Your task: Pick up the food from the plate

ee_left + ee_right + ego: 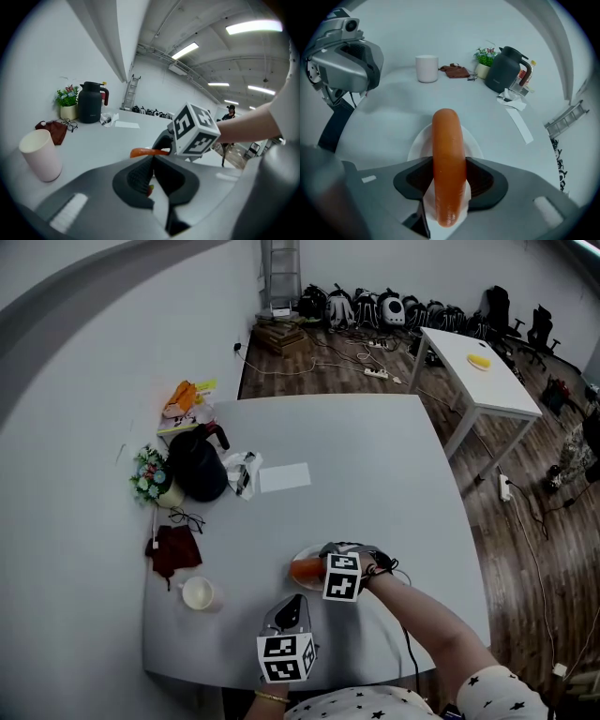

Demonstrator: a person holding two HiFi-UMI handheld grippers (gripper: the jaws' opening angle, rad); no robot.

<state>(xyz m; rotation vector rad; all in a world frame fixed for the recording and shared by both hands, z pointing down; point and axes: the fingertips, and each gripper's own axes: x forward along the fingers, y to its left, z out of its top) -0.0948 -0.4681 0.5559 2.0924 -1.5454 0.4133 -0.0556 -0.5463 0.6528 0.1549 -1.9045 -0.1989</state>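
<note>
So the right gripper (449,169) is clamped on the long orange sausage (448,154). Both pads press on its sides about halfway along, and the far half pokes out ahead over the small round white plate (417,144). The plate is mostly hidden under the sausage and the jaws, so I can't tell if the sausage touches it or sits just above it.

The left gripper (152,174) is just beside that, toward the near edge of the grey tabletop (375,456), with its jaws together. There's a tiny reddish speck at the pads that I can't make out.

Off to the left there's 1 white cup (197,593), then a dark red cloth (173,549) and a pair of glasses (187,519). Past those are a black jug (197,467) with a handle, a small pot of flowers (150,476), a crumpled wrapper (242,472) and a white sheet of paper (284,477).

Way back, a white table (473,381) has something yellow on it that's too small to identify.
</note>
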